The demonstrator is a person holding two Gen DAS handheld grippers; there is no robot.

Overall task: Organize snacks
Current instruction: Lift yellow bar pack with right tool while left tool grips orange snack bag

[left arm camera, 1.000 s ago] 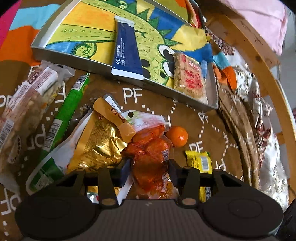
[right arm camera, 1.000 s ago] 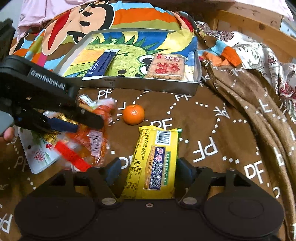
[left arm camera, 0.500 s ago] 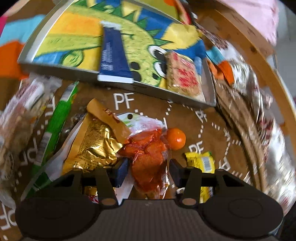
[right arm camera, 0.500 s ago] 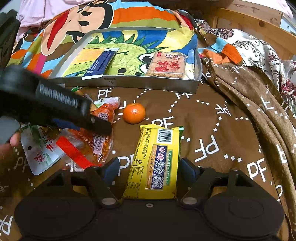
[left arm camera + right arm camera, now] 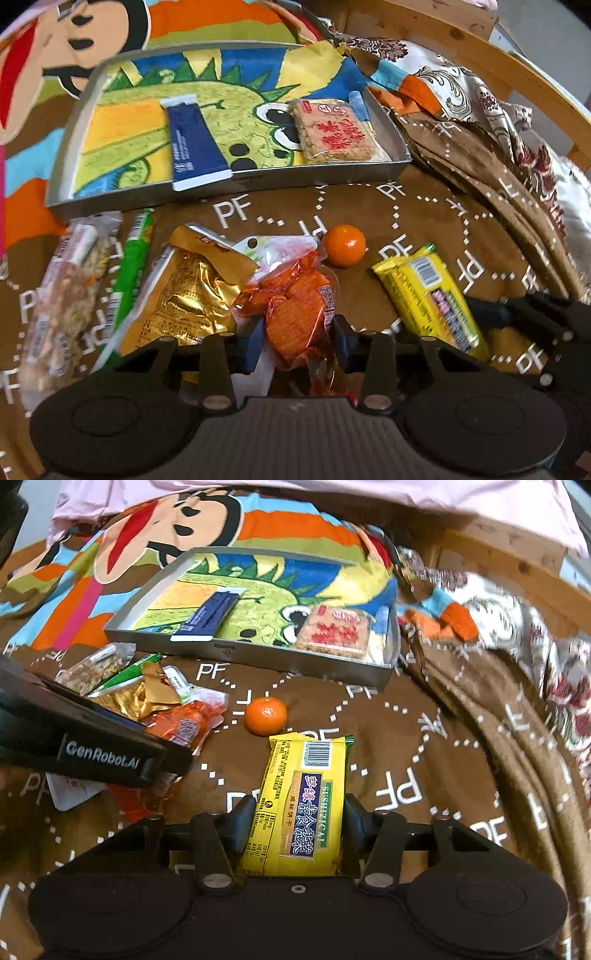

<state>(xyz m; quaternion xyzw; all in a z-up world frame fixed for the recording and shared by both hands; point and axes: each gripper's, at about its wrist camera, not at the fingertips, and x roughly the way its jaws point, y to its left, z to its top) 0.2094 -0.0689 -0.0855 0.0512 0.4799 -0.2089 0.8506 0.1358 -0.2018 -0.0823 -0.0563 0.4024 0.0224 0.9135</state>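
In the left wrist view, the left gripper has just been closing its jaws, and its blue pads now press both sides of an orange snack packet. Left of that packet lies a gold foil packet, then a green stick packet and a clear bag of mixed cereal. A small mandarin sits just beyond the orange packet on the brown blanket. To the right, a yellow biscuit packet lies with the right gripper's black fingers at its near end. Farther back stands a grey metal tray holding a dark blue sachet and a rice cracker pack.

In the right wrist view, the right gripper has just been narrowing its jaws; the pads now meet the long edges of the yellow biscuit packet, which rests on the blanket. The mandarin lies just beyond the packet's far end. On the left, the left gripper's black body reaches over the orange snack packet. The tray stands well behind.
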